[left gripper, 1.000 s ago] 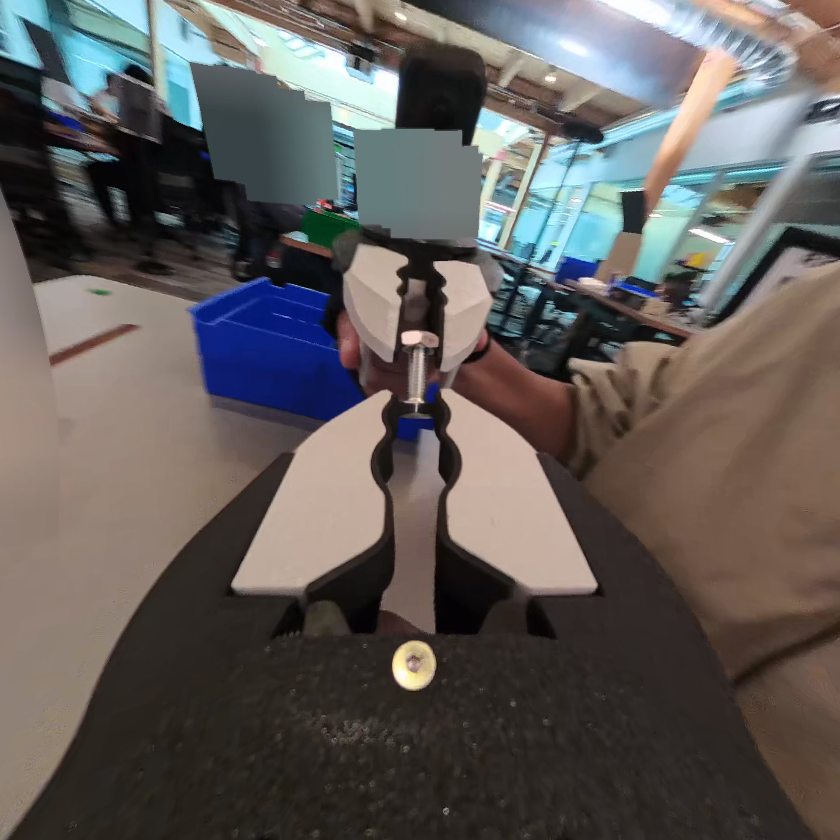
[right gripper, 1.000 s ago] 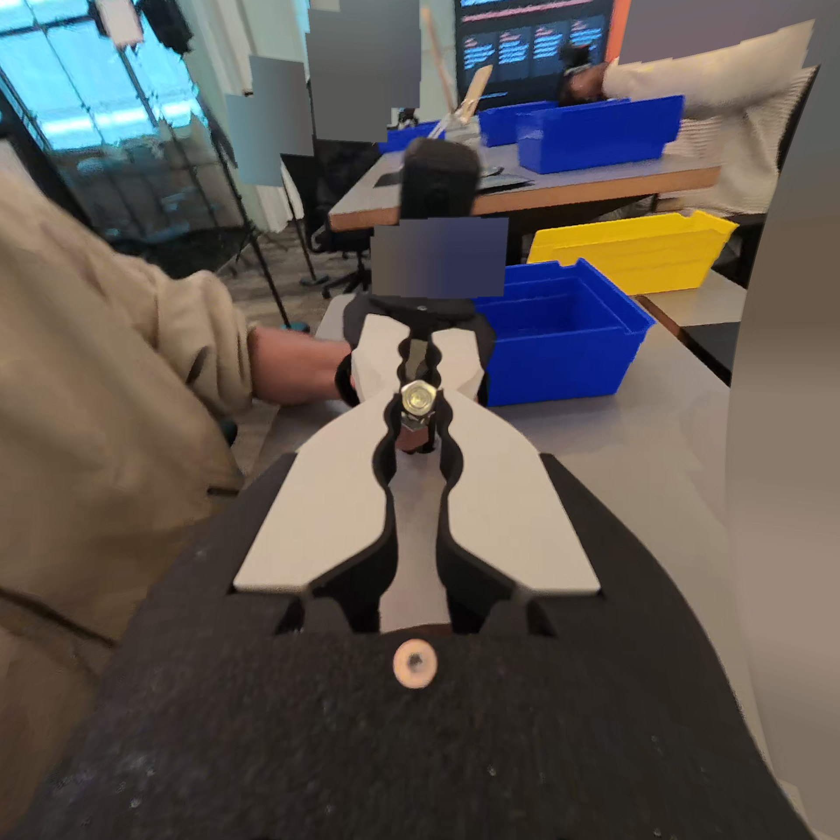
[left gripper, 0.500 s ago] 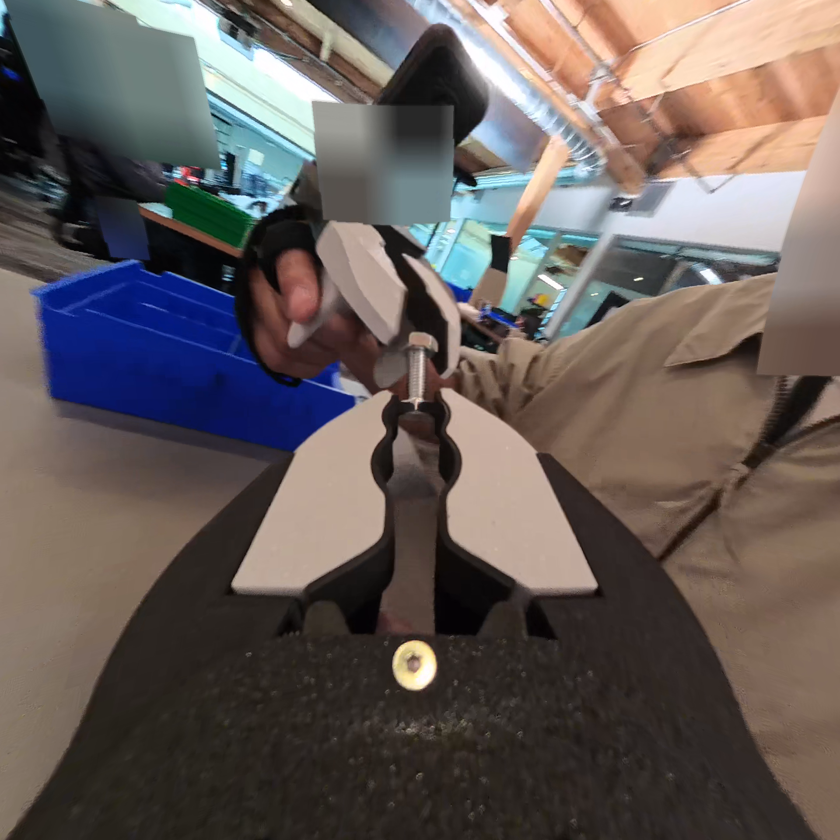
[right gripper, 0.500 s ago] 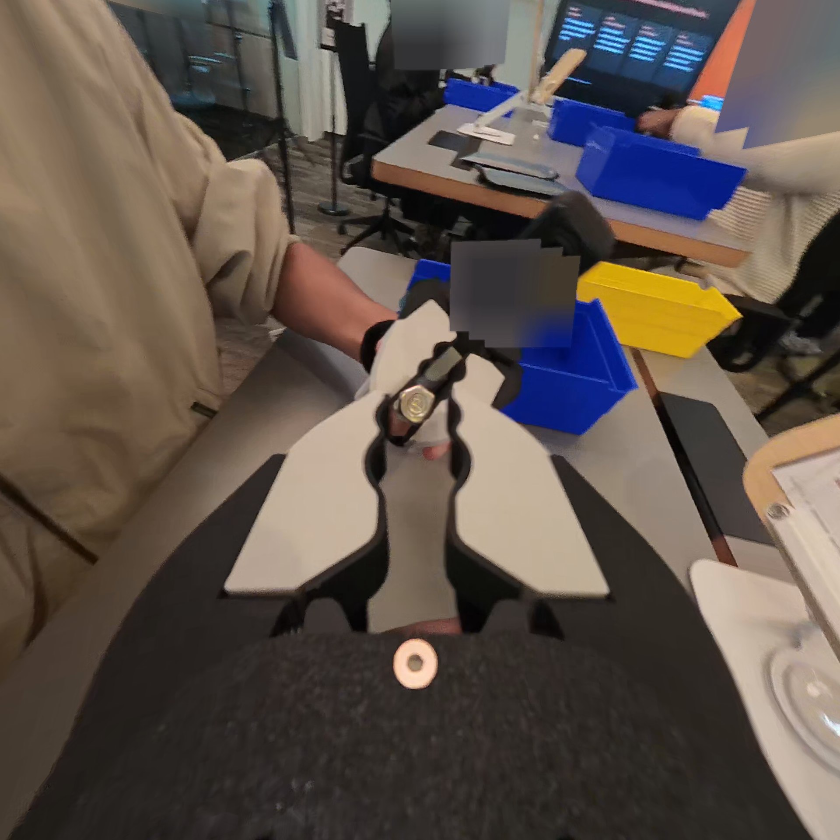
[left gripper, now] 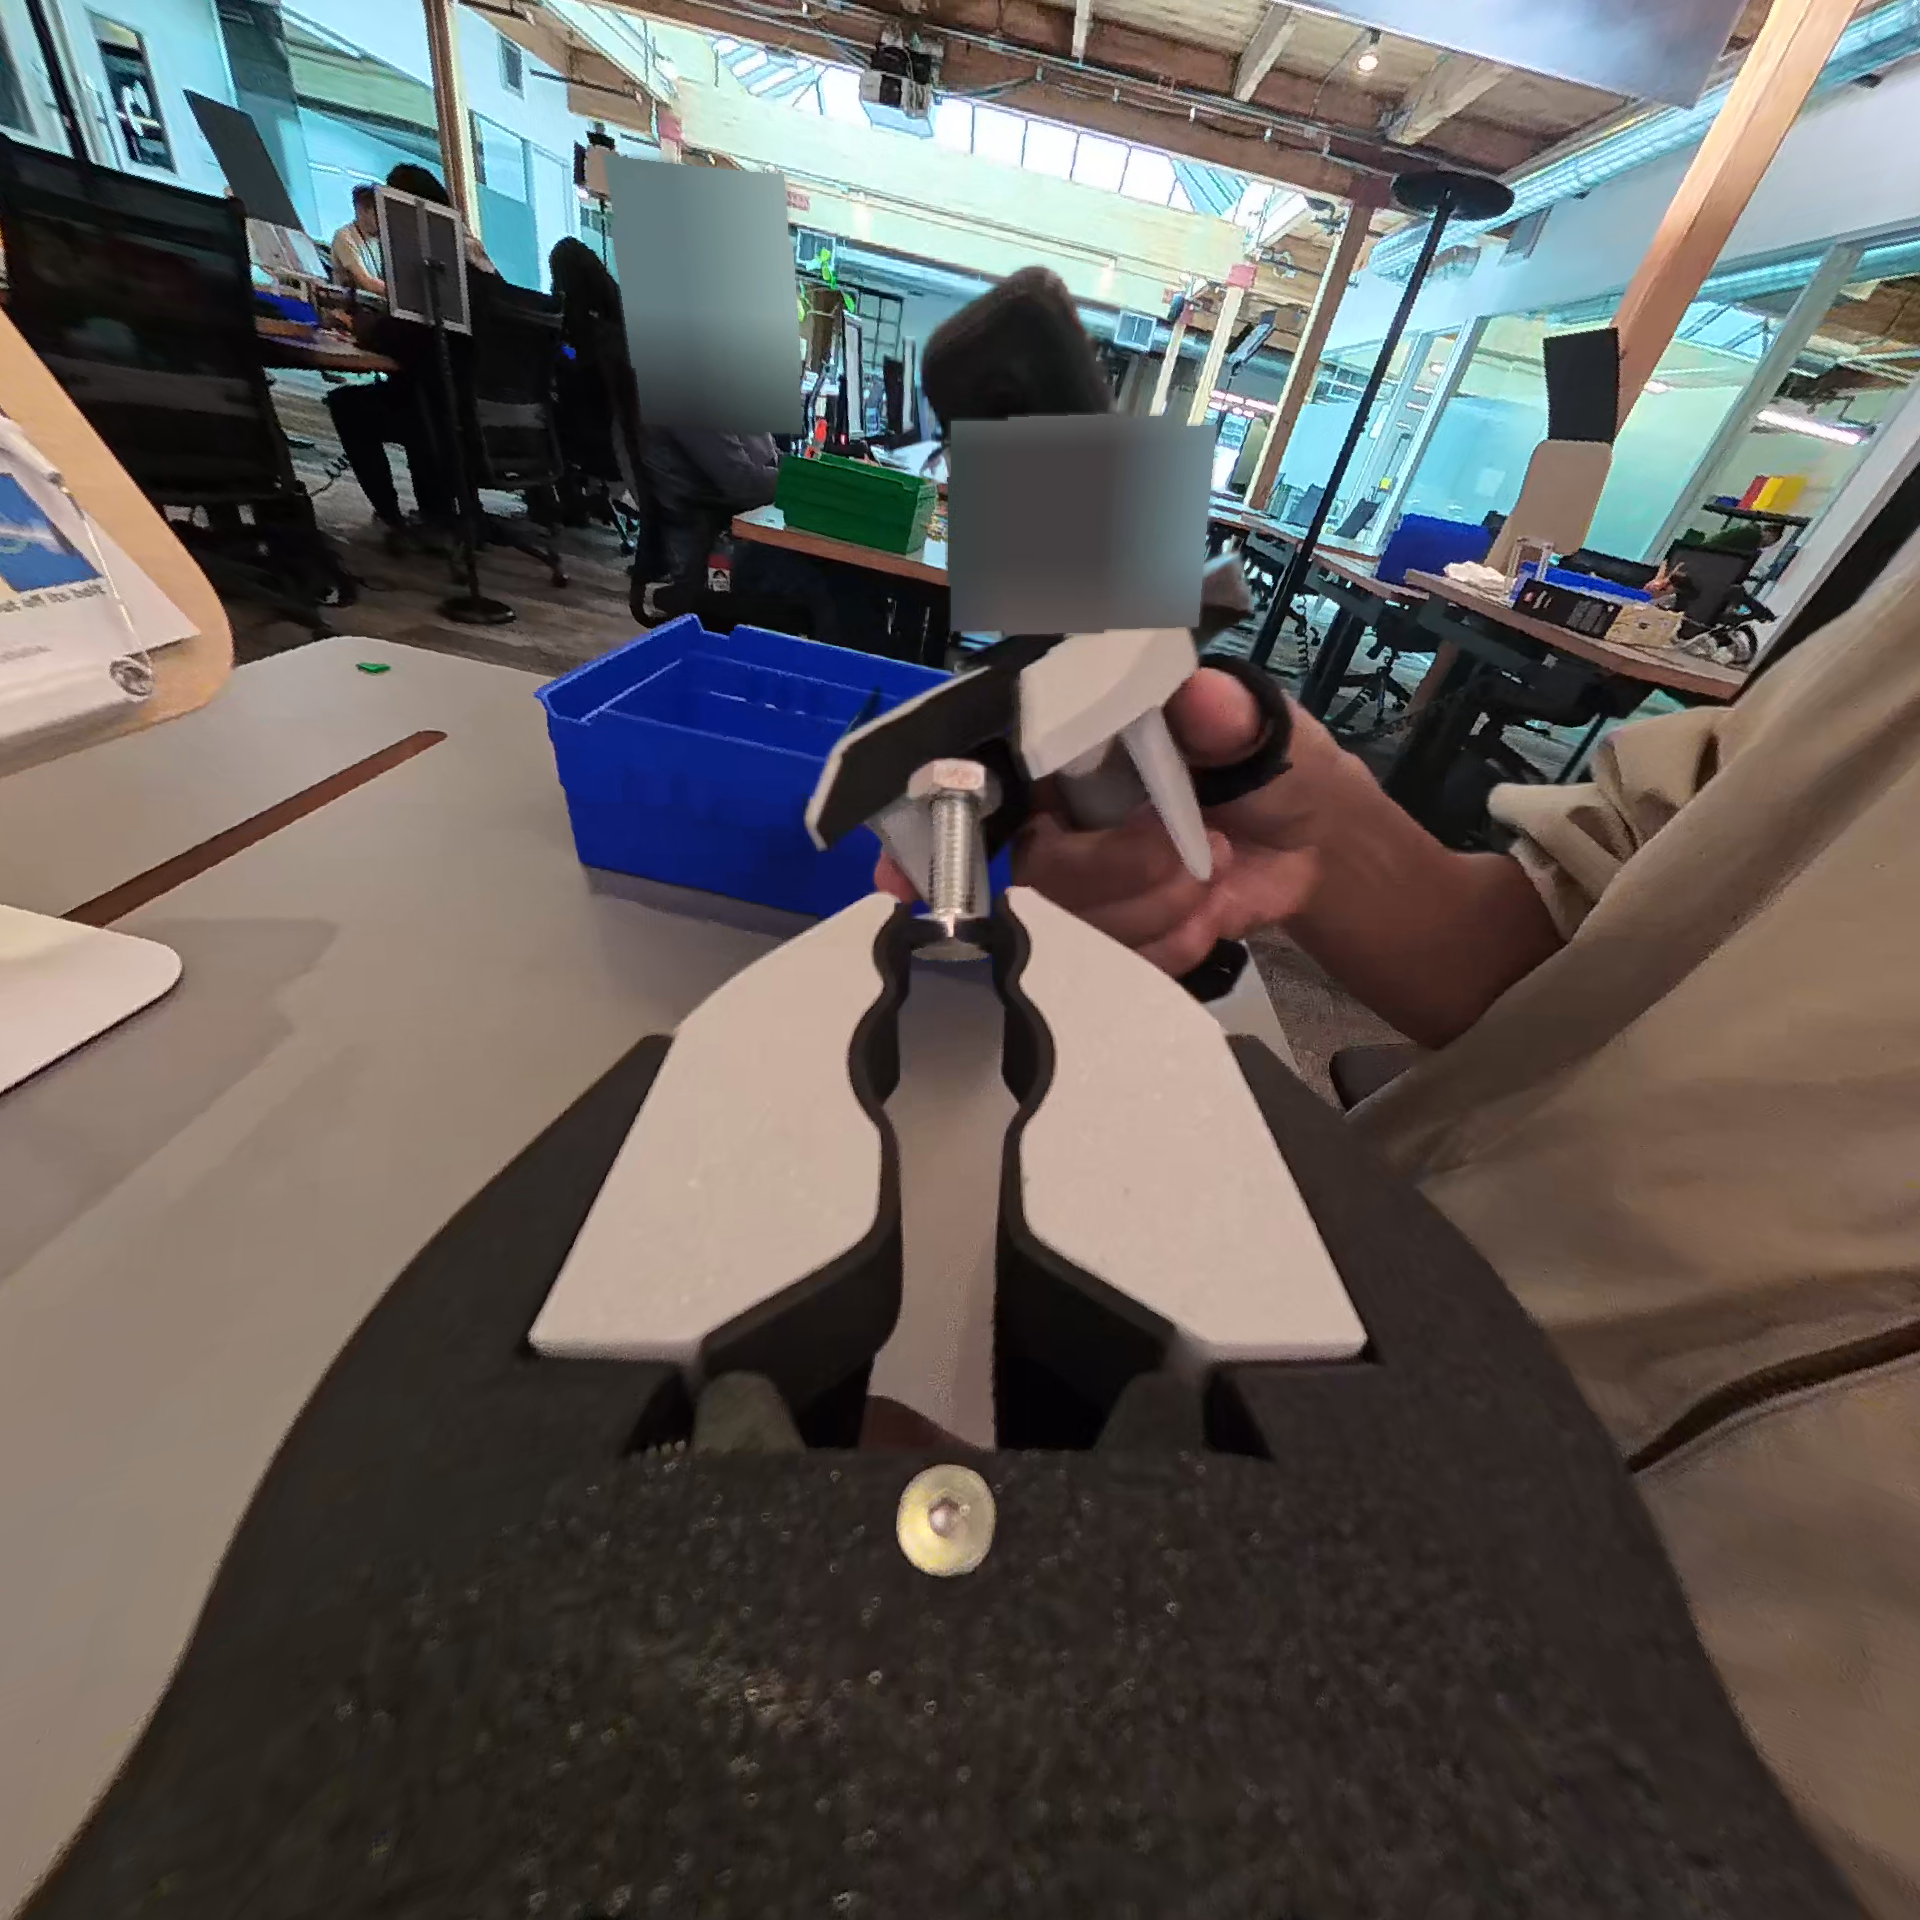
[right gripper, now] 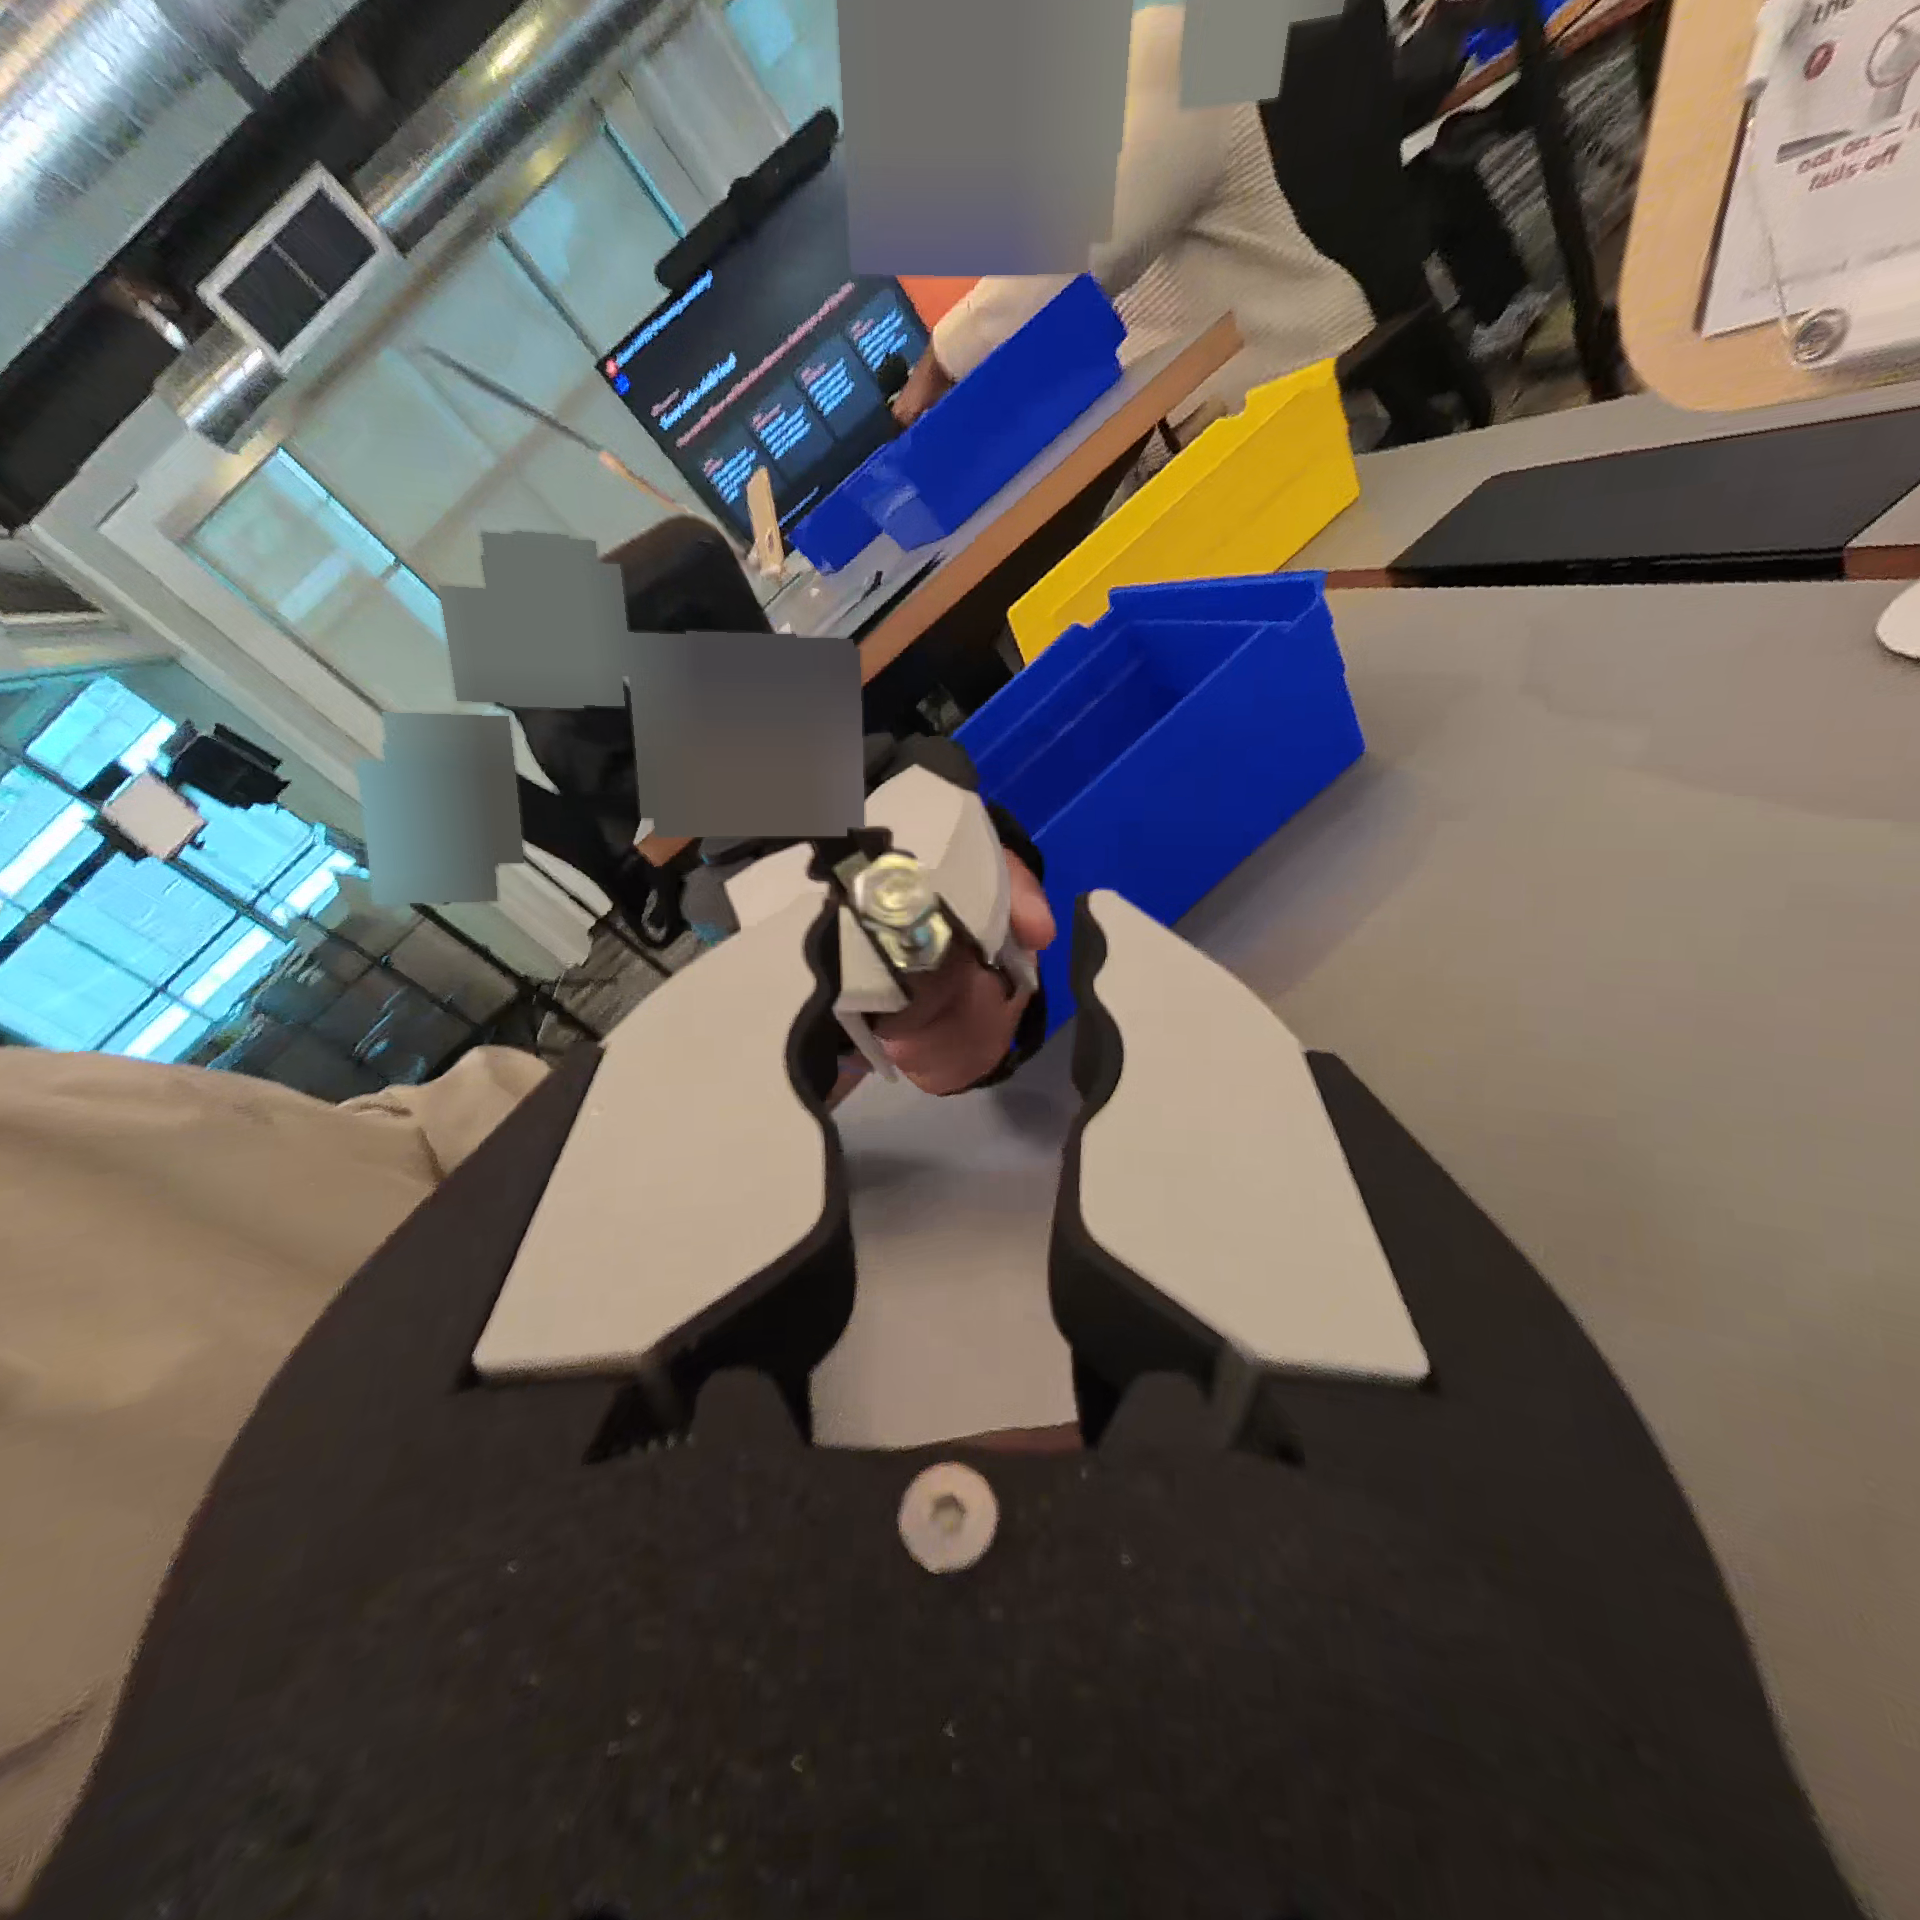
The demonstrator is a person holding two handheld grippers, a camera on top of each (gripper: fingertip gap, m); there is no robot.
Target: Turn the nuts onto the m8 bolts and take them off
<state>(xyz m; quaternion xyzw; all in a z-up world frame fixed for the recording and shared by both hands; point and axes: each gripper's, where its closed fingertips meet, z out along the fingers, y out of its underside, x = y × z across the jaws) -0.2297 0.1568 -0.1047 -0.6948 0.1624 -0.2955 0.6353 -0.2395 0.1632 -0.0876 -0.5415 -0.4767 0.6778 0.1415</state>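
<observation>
One silver hex-head bolt [left gripper: 958, 847], one steel nut [left gripper: 951, 940]. Left tongs [left gripper: 951, 935] clamp nut; right tongs [right gripper: 940, 935] spread, gripping nothing. One blue plastic bin [left gripper: 707, 769] on worktop [left gripper: 312, 1039].

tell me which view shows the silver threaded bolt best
Left wrist view: the silver threaded bolt stands side-on, hex head to thread, its lower end in the left gripper. Right wrist view sees it nearly end-on, mostly the head.
</observation>
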